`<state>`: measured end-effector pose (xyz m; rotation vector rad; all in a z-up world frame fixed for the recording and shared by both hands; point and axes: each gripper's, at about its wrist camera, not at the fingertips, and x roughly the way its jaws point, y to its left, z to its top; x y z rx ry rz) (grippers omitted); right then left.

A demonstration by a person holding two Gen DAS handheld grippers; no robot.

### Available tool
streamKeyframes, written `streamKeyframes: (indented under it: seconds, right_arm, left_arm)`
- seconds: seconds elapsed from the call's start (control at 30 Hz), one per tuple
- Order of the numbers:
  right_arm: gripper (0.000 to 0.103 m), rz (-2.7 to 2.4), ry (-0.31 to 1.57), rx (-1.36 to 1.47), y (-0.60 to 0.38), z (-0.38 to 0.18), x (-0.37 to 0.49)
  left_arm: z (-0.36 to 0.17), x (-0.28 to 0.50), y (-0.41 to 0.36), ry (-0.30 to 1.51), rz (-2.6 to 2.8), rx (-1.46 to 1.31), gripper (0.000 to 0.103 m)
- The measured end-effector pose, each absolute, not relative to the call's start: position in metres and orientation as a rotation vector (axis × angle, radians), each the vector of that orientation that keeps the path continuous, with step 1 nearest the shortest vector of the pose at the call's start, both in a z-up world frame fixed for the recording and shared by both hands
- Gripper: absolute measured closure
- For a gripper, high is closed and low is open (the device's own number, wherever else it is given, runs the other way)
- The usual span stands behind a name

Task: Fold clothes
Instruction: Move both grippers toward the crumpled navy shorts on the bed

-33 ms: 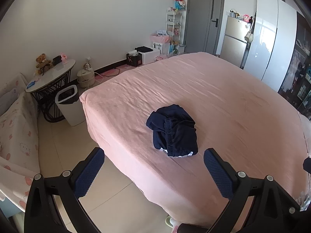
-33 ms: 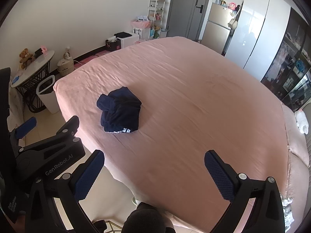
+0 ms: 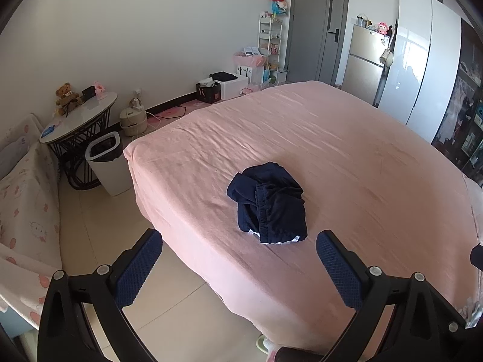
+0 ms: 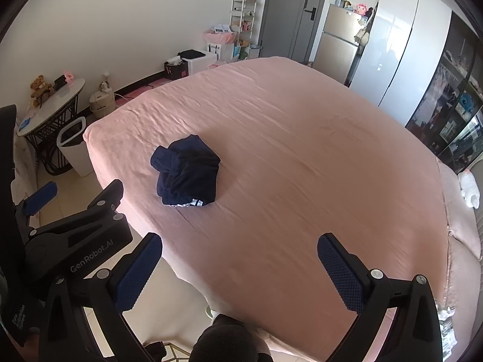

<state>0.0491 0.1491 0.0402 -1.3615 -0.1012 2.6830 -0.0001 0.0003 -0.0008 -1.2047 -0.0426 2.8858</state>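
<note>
Two hand-held grippers raised above a pink bed (image 3: 347,150) bearing one crumpled navy garment (image 3: 267,203).

The left gripper (image 3: 238,259) and the right gripper (image 4: 240,261) both stand spread wide, blue pads well apart, nothing between them. The garment lies bunched on the bedspread ahead of the left gripper, near its right finger's tip but not touching; from the right gripper it sits ahead and to the left (image 4: 187,175). A white bin (image 3: 107,163) stands on the floor, far left of the left gripper.

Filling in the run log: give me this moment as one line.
stage: pre-grasp | navy garment: crumpled on pink bed | left gripper: open, empty | right gripper: open, empty
</note>
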Motion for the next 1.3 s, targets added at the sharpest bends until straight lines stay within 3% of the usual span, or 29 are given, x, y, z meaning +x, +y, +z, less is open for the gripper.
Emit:
streamKeyframes:
  seconds: [0.63, 0.87, 1.3]
  right_arm:
    - [0.0, 2.687, -0.093, -1.444, 0.145, 0.024, 0.014]
    - [0.0, 2.732, -0.153, -1.448, 0.143, 0.006, -0.016]
    - [0.0, 2.756, -0.076, -1.608, 0.164, -0.059, -0.069]
  left_arm:
    - [-0.015, -0.027, -0.008, -0.083, 2.871, -1.304, 0.0]
    - [-0.037, -0.049, -0.012, -0.112, 2.834, -1.373, 0.0]
    - [-0.098, -0.087, -0.01, -0.164, 2.731, -1.518, 0.0]
